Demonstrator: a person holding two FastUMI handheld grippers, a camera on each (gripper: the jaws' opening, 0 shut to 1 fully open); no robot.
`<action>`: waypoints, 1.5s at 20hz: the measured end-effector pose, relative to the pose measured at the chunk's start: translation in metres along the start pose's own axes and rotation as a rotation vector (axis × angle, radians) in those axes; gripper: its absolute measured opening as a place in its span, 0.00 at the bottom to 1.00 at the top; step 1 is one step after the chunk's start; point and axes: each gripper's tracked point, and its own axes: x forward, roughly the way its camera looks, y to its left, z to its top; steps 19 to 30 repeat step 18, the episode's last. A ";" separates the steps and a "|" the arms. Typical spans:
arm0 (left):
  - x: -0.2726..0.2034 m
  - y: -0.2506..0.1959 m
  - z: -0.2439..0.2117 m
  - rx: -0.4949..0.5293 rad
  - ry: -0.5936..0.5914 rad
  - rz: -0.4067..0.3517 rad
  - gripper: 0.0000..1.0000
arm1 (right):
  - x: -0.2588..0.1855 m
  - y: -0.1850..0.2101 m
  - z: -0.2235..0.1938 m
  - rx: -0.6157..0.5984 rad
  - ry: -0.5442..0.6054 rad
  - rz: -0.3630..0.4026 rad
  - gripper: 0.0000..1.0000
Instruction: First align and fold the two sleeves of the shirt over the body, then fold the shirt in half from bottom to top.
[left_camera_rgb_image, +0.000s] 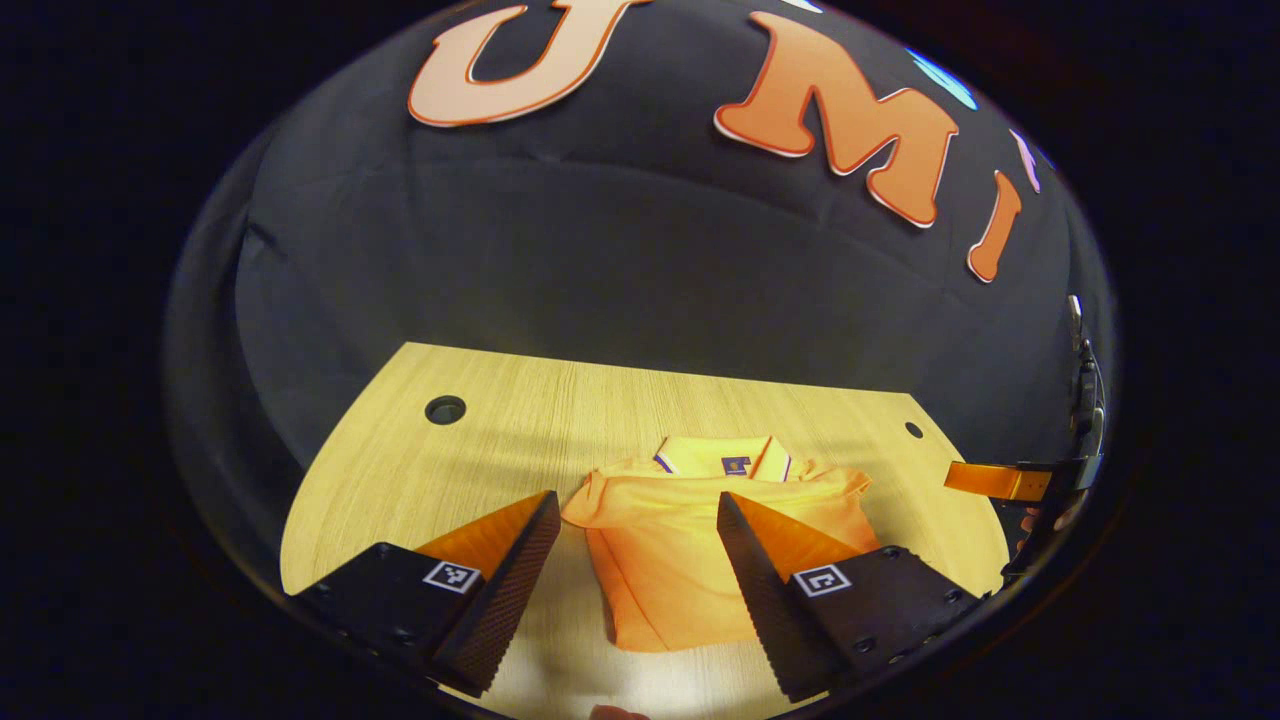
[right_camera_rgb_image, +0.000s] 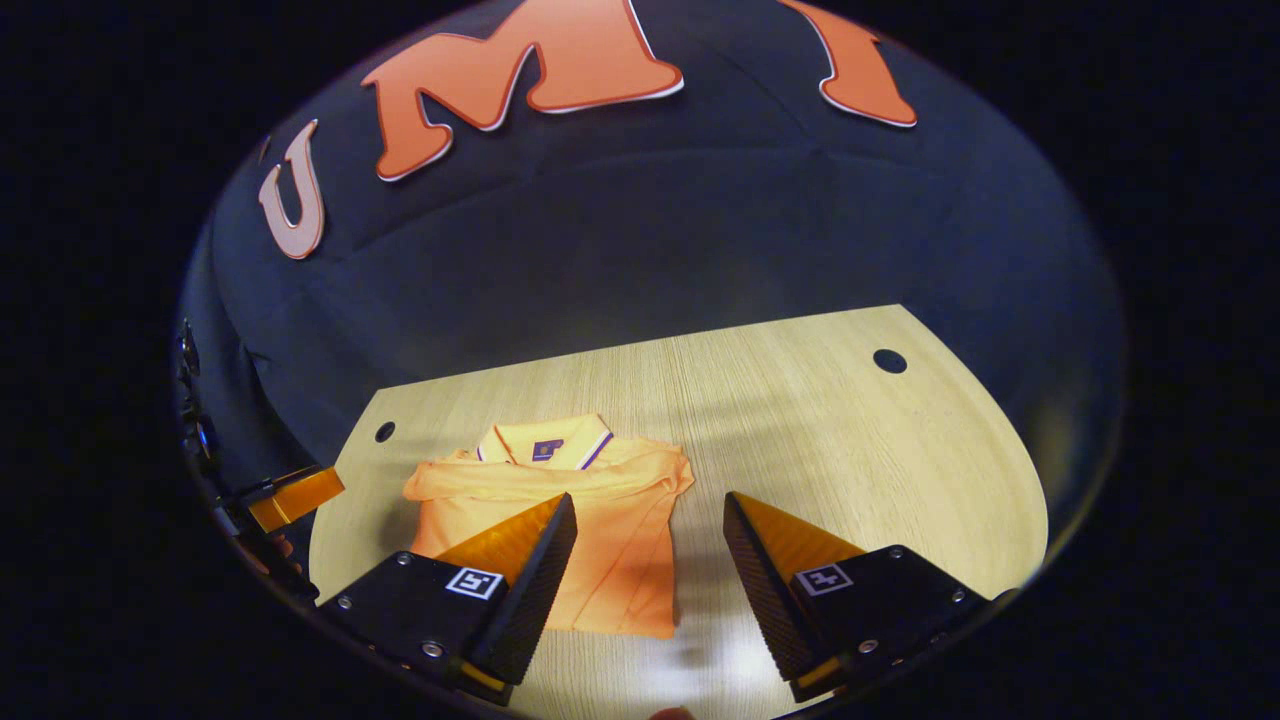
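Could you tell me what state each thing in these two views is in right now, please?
shirt: flat on the table, sleeves folded over the body, collar at the far end, bottom half not yet folded up.
left gripper: jaws open, held above the shirt's near part, holding nothing.
right gripper: jaws open, over the shirt's right edge, holding nothing.
table: bears the shirt.

A recording booth: black cloth wall (left_camera_rgb_image: 640, 260) behind a pale wooden table (left_camera_rgb_image: 500, 440) with round holes.
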 end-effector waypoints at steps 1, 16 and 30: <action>-0.013 -0.005 0.002 -0.003 -0.018 0.001 0.98 | -0.010 -0.002 0.002 -0.010 -0.025 -0.002 0.91; -0.166 -0.064 -0.005 0.054 -0.238 0.054 0.97 | -0.143 0.023 -0.011 -0.131 -0.259 0.077 0.91; -0.180 -0.066 -0.003 0.052 -0.272 0.060 0.97 | -0.154 0.019 -0.010 -0.138 -0.293 0.066 0.91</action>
